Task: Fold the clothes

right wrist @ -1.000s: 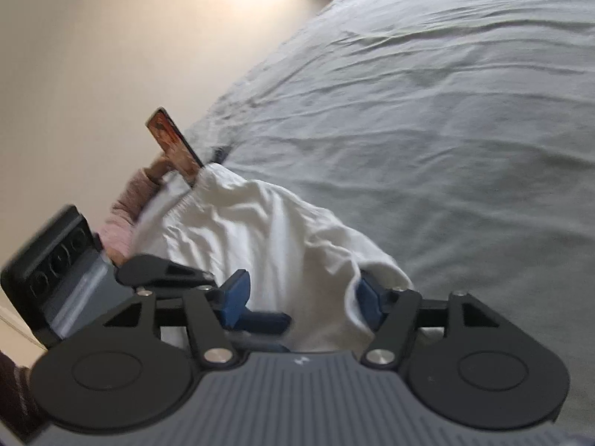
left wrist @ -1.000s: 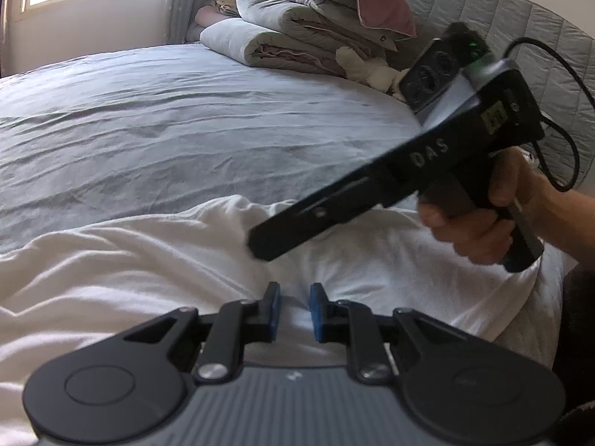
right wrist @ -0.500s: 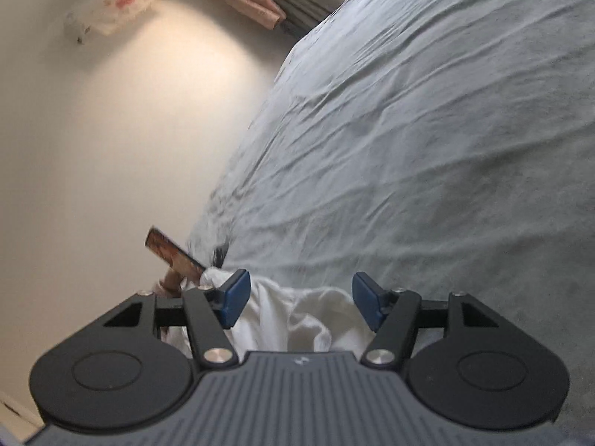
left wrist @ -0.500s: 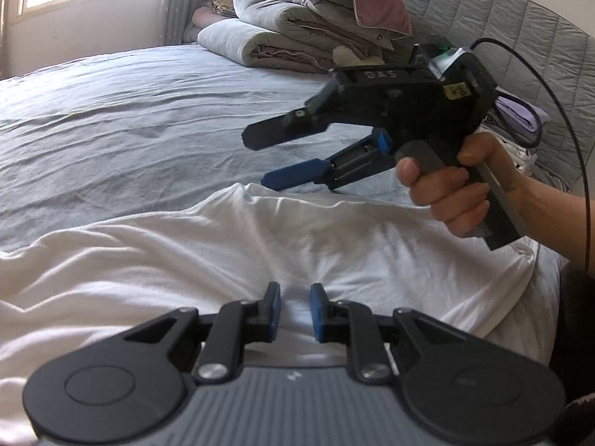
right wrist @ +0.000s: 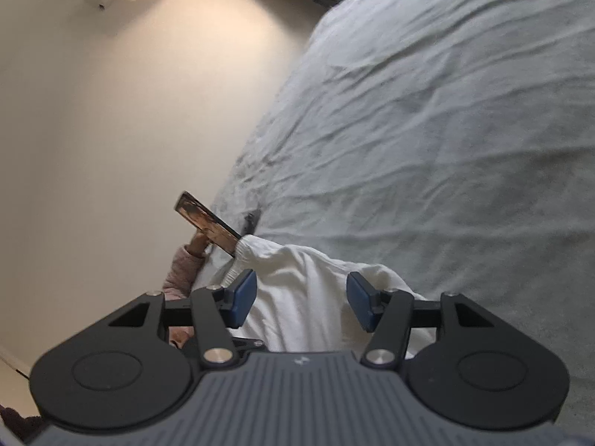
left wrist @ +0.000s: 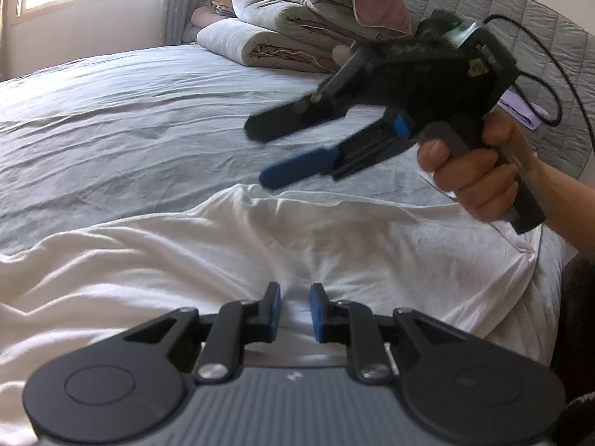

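A white garment [left wrist: 223,260] lies crumpled on the grey bed sheet [left wrist: 130,130], close to the near edge. My left gripper [left wrist: 295,312] sits low on it, its blue pads nearly together with a pinch of the white cloth between them. A hand holds my right gripper [left wrist: 260,154] in the air above the garment's far edge, rolled so that one finger is over the other. Its jaws are closing and nothing is between them. In the right wrist view the right gripper [right wrist: 302,299] looks down on the white garment [right wrist: 290,260].
Folded duvets and pillows [left wrist: 290,29] are stacked at the grey quilted headboard [left wrist: 539,37]. A cable [left wrist: 550,74] trails from the right gripper. Past the garment, a person in a pink sleeve [right wrist: 182,271] holds a phone [right wrist: 208,223] beside the wall.
The right gripper has lifted off the garment, rolled and swung out over the grey sheet, its fingers a little closer. The left gripper and the cloth in it have stayed put.
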A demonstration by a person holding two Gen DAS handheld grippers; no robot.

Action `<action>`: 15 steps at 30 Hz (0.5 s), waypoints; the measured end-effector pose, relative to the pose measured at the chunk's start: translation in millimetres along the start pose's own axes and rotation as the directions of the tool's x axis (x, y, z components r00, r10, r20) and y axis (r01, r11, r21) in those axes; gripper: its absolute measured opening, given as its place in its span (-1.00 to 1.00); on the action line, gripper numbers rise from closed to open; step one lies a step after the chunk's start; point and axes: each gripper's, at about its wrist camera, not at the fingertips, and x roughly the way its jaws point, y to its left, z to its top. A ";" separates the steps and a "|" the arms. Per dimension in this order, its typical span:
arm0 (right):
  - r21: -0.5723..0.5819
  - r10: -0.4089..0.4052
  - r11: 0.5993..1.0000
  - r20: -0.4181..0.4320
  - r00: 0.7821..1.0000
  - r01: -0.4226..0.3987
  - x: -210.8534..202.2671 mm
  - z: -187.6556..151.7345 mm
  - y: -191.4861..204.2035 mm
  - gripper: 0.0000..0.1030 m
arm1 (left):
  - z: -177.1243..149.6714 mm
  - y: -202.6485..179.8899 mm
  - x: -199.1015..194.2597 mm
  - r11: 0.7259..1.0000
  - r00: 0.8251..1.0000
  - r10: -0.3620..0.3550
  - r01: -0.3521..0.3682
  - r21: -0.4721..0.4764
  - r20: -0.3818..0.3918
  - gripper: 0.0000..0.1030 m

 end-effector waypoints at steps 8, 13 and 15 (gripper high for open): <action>0.056 -0.112 0.993 0.082 0.990 0.107 -12.6 4.6 -21.5 0.13 | -0.4 1.3 -1.3 1.000 1.000 0.002 -0.002 -0.001 0.001 -0.65; 0.020 -0.068 0.998 0.050 0.996 0.067 -17.6 5.3 -13.3 0.13 | 0.3 2.2 -0.3 1.000 1.000 0.002 -0.002 -0.002 0.000 -0.65; 0.015 -0.065 0.998 -0.004 0.998 0.065 -10.7 4.2 -12.3 0.13 | 0.3 2.1 -0.3 1.000 1.000 0.003 -0.003 -0.002 -0.001 -0.65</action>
